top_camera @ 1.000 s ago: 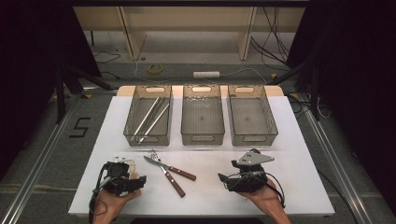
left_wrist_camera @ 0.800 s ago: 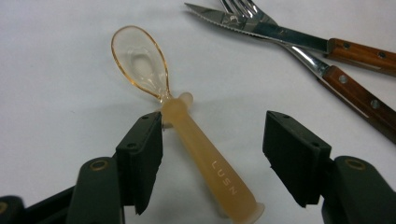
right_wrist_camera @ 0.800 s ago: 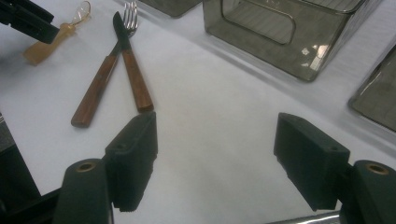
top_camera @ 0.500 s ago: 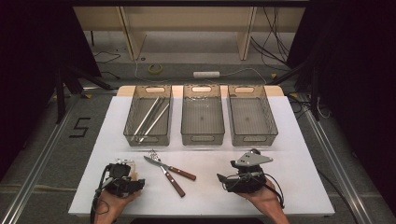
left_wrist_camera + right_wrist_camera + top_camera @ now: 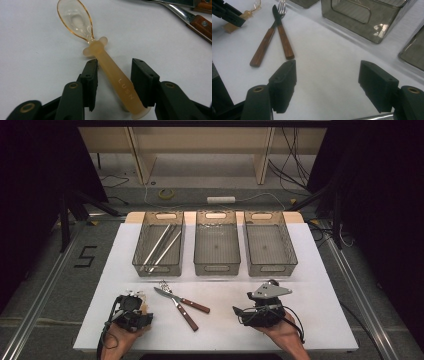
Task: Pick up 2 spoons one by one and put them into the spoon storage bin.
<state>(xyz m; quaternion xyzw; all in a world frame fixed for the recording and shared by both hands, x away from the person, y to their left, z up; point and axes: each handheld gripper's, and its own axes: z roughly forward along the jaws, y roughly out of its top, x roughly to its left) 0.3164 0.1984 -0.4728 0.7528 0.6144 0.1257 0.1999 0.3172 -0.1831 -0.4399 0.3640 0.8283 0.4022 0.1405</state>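
Observation:
A translucent amber spoon (image 5: pixel 110 70) with a thick handle lies on the white table (image 5: pixel 225 330). My left gripper (image 5: pixel 113 65) is open, one jaw on each side of the handle. From above, the left gripper (image 5: pixel 131 299) sits at the front left with the spoon (image 5: pixel 132 292) at its tips. A wooden-handled knife (image 5: pixel 194 305) and fork (image 5: pixel 186 318) lie crossed in the front middle. At the front right, my right gripper (image 5: pixel 242 312) points toward them. Its jaws stand wide apart in the right gripper view (image 5: pixel 327 67), over bare table, with the knife (image 5: pixel 285 42) and fork (image 5: pixel 263 47) ahead.
Three smoky plastic trays stand in a row behind: the left tray (image 5: pixel 157 270) holds long metal utensils, the middle tray (image 5: pixel 216 268) and right tray (image 5: pixel 272 267) look bare. Cables and a tape roll (image 5: pixel 166 194) lie on the floor beyond the table.
The left gripper has edged slightly to the right. The right gripper has shifted a little left and toward the person. Knife, fork and trays have not moved.

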